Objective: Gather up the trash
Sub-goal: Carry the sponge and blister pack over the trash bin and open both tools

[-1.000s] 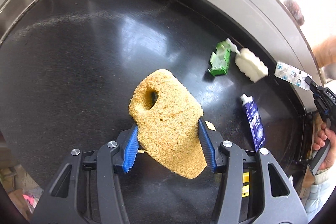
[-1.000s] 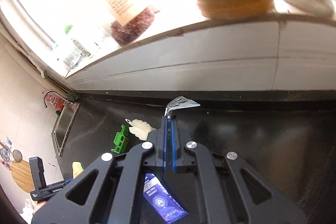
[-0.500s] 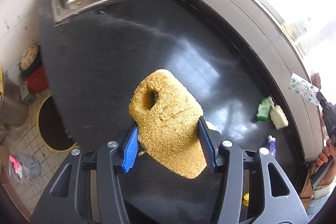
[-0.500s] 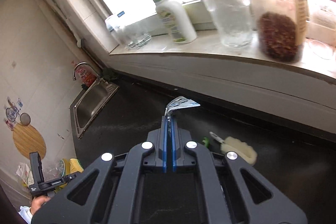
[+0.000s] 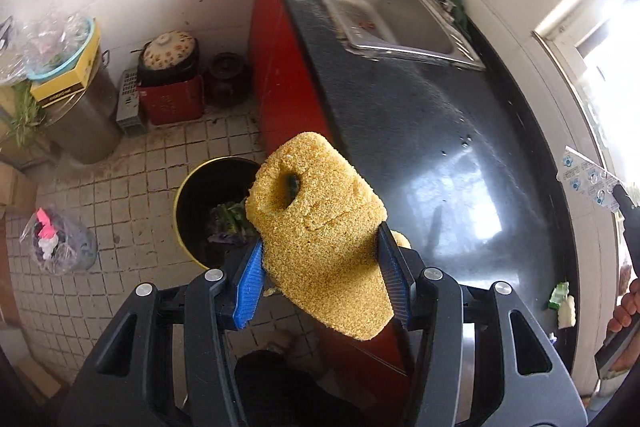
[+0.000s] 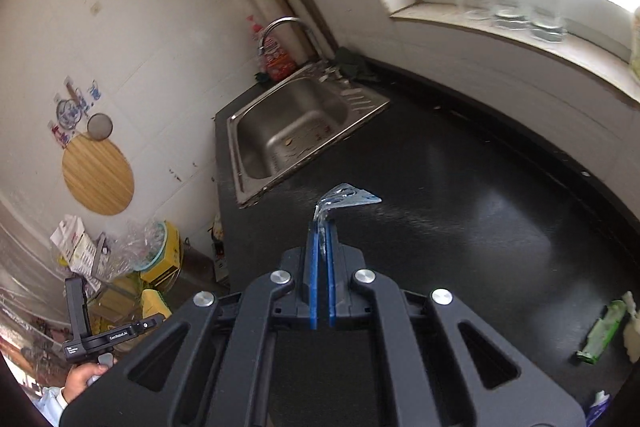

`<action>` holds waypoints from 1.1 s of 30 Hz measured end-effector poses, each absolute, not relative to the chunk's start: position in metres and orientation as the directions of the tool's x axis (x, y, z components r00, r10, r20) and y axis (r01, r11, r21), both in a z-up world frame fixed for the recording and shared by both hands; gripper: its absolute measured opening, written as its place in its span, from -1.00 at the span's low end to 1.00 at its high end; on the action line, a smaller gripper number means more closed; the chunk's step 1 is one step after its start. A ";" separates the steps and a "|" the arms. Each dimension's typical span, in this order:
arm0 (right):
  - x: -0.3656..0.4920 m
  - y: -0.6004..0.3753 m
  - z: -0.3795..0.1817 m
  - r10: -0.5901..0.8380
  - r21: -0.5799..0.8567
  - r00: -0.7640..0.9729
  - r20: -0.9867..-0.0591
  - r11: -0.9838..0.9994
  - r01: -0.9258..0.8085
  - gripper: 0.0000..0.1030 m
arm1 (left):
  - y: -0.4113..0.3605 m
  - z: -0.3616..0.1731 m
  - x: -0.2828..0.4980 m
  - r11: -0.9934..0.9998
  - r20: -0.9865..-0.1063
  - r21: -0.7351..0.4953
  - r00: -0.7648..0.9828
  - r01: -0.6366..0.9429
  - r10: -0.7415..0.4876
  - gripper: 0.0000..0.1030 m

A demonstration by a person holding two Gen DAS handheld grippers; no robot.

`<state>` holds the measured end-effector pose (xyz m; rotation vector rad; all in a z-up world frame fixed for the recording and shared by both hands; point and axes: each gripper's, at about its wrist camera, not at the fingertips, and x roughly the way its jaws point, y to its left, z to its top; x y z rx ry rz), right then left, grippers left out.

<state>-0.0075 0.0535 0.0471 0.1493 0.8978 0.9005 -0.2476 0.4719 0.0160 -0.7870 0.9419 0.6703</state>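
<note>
Beside the counter, a bin holds scraps.

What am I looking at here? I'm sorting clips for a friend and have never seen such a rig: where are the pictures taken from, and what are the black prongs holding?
There is no robot here. A person carries a hand-held gripper in each hand, and each has a wide-angle camera looking forward along its two fingers.

The left wrist view shows the left gripper with its blue-padded fingers clamped on a yellow sponge, above a yellow-rimmed bin on the tiled floor. The right gripper shows at that view's right edge.

In the right wrist view the right gripper is shut on an empty pill blister pack, held over the black counter. Beyond it is a steel sink.

On the counter lie a green wrapper and something white beside it.
</note>
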 end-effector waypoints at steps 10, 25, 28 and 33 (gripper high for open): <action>-0.052 0.194 0.024 0.737 0.455 0.122 -0.665 0.529 -0.716 -0.91 | 0.520 -0.012 -0.303 0.472 -0.895 -0.278 0.404 -0.837 0.189 0.00; -0.070 0.242 0.017 0.700 0.404 0.032 -0.713 0.449 -0.797 -0.91 | 0.535 -0.043 -0.276 0.435 -0.904 -0.299 0.399 -0.849 0.156 0.00; -0.075 0.248 0.011 0.697 0.408 0.014 -0.717 0.436 -0.802 -0.91 | 0.534 -0.047 -0.273 0.444 -0.910 -0.286 0.385 -0.849 0.151 0.00; -0.088 0.263 0.003 0.687 0.422 -0.037 -0.725 0.402 -0.813 -0.91 | 0.535 -0.051 -0.276 0.440 -0.917 -0.277 0.372 -0.855 0.146 0.00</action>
